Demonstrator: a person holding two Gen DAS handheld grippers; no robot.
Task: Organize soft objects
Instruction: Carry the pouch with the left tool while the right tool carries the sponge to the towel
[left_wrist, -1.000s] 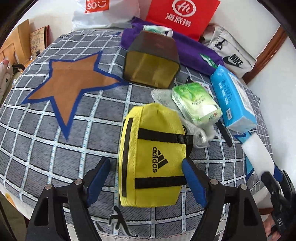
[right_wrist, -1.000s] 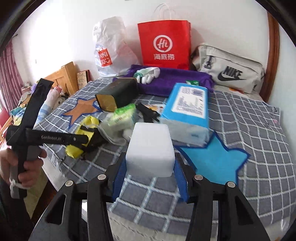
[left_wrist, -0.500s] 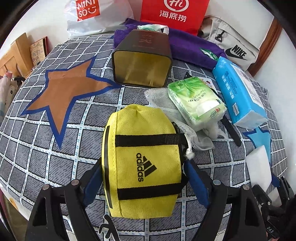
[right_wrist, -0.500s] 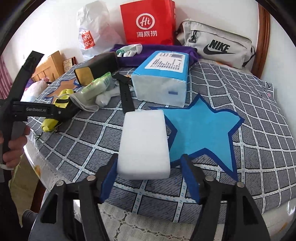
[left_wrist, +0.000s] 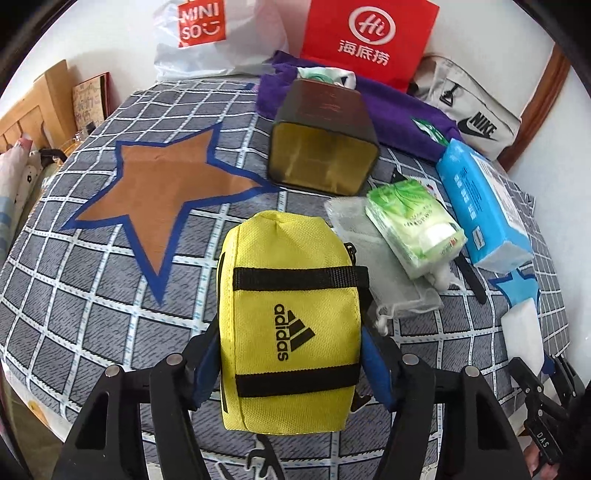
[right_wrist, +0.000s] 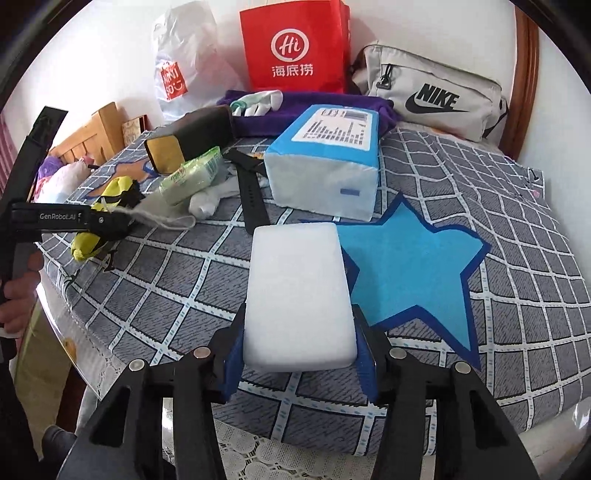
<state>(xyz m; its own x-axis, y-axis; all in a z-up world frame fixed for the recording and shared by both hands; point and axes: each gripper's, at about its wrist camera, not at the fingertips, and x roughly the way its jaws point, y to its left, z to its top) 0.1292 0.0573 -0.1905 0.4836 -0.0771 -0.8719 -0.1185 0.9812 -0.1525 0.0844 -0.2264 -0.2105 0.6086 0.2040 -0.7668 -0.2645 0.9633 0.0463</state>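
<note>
On the near edge of the grey checked tablecloth (left_wrist: 110, 295), two soft items sit between the blue-padded jaws of two hand-held grippers. The left gripper (left_wrist: 288, 354) straddles the yellow fabric pouch with black straps and a printed logo (left_wrist: 288, 314); its jaws are closing, and the blue pads meet the pouch's left and right sides near its lower strap, a broad flank hold that would let the cloth compress evenly. The pouch lies lengthwise, its far end pointing at the brown star patch (left_wrist: 162, 184). The right gripper (right_wrist: 299, 354) likewise closes on the white rectangular foam sponge (right_wrist: 299, 295), pads bearing on the long sides at its near end; the sponge rests flat, just left of the blue star patch (right_wrist: 410, 266). Farther back lie the remaining items: a green-wrapped tissue packet (left_wrist: 413, 225) on a grey mesh drawstring bag (left_wrist: 391, 273), a blue-wrapped tissue block (right_wrist: 325, 170) to the right, and a dark box with a gold open end (left_wrist: 325, 140) lying on its side, possibly the container. Whether each star marks a sorting spot cannot be told. Both grips appear preparatory to lifting.
</note>
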